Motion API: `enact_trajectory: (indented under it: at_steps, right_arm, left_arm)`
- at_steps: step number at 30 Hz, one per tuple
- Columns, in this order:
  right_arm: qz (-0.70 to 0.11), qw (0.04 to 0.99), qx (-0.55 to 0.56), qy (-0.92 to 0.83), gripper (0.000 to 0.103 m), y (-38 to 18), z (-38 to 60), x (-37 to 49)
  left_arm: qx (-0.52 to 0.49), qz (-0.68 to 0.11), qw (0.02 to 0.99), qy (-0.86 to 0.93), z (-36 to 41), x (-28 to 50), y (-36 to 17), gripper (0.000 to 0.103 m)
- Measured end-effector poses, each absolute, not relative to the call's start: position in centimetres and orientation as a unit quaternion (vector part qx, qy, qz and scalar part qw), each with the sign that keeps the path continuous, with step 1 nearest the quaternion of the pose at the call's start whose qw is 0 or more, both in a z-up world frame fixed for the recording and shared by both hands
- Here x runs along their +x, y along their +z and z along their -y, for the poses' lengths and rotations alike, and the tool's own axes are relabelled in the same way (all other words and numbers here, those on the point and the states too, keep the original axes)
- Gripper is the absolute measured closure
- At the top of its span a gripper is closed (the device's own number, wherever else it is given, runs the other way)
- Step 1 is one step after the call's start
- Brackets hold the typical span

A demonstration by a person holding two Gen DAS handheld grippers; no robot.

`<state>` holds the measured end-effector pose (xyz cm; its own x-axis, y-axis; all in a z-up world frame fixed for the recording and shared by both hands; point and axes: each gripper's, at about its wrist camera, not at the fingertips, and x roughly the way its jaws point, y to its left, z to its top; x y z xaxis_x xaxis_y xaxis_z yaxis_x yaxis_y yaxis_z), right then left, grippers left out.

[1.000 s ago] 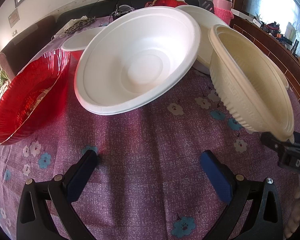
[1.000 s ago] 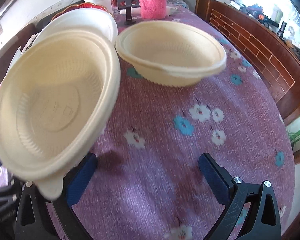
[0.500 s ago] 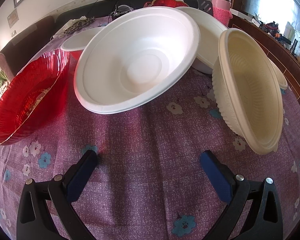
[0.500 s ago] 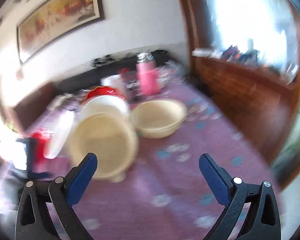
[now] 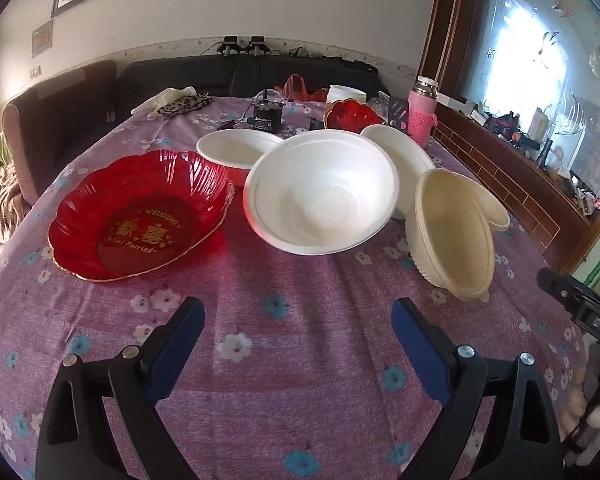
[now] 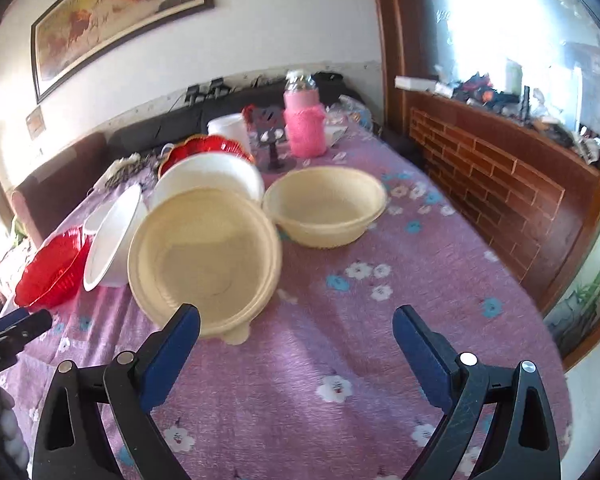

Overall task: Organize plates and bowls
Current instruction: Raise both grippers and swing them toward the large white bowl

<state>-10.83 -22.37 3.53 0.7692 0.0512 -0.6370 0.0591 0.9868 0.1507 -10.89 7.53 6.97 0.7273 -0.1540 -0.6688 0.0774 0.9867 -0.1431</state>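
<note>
On the purple flowered tablecloth (image 5: 300, 340) several bowls lean on one another in a row. A red wedding plate (image 5: 140, 216) is at the left, then a tilted white bowl (image 5: 320, 196), then a tilted cream bowl (image 5: 452, 236). The cream bowl (image 6: 204, 260) leans against a white bowl (image 6: 210, 178) in the right wrist view; a second cream bowl (image 6: 326, 206) sits upright beside it. My left gripper (image 5: 296, 340) is open and empty, back from the bowls. My right gripper (image 6: 296, 344) is open and empty, just in front of the tilted cream bowl.
A pink-sleeved bottle (image 6: 304, 124), a small red dish (image 5: 354, 116), a white cup (image 5: 346, 94) and a black gadget (image 5: 266, 114) stand at the table's far end. A dark sofa (image 5: 80, 112) lies beyond. A brick-patterned ledge (image 6: 500, 176) runs along the right.
The right gripper let go of the cream bowl, which now leans tilted on the table. Both grippers pulled back and up from the bowls.
</note>
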Motion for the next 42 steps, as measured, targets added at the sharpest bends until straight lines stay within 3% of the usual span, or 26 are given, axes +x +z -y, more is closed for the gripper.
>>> enact_trajectory:
  at_steps: [7, 14, 22, 29, 32, 38, 42]
  right_arm:
    - [-0.357, 0.929, 0.092, 0.004, 0.004, 3.4, 22.3, -10.2]
    - [-0.324, 0.943, 0.072, 0.033, 0.004, 8.2, 21.0, -9.5]
    - [-0.198, 0.976, 0.050, 0.074, 0.004, 20.9, 18.4, -10.7]
    - [-0.110, 0.986, 0.057, 0.110, 0.004, 35.6, 17.0, -11.1]
    - [-0.097, 0.988, 0.041, 0.110, 0.002, 41.2, 15.3, -9.2]
    - [-0.136, 0.985, 0.006, 0.109, 0.001, 47.1, 9.7, -1.0]
    - [-0.252, 0.951, 0.015, 0.176, 0.001, 40.7, 5.2, 7.6]
  left_arm:
    - [-0.042, -0.362, 0.927, -0.085, -7.8, -11.9, 7.7, 0.009]
    - [-0.068, -0.304, 0.946, -0.083, -12.1, -13.2, 15.7, 0.009]
    - [-0.046, -0.198, 0.979, -0.013, -17.5, -17.3, 28.7, 0.005]
    - [-0.076, -0.179, 0.981, 0.019, -22.2, -17.3, 39.9, 0.005]
    - [-0.040, -0.165, 0.984, 0.063, -22.7, -15.6, 44.3, 0.001]
    - [0.047, -0.162, 0.977, 0.134, -22.0, -7.8, 48.8, 0.000]
    - [0.052, -0.219, 0.970, 0.095, -21.6, -1.1, 44.1, 0.000]
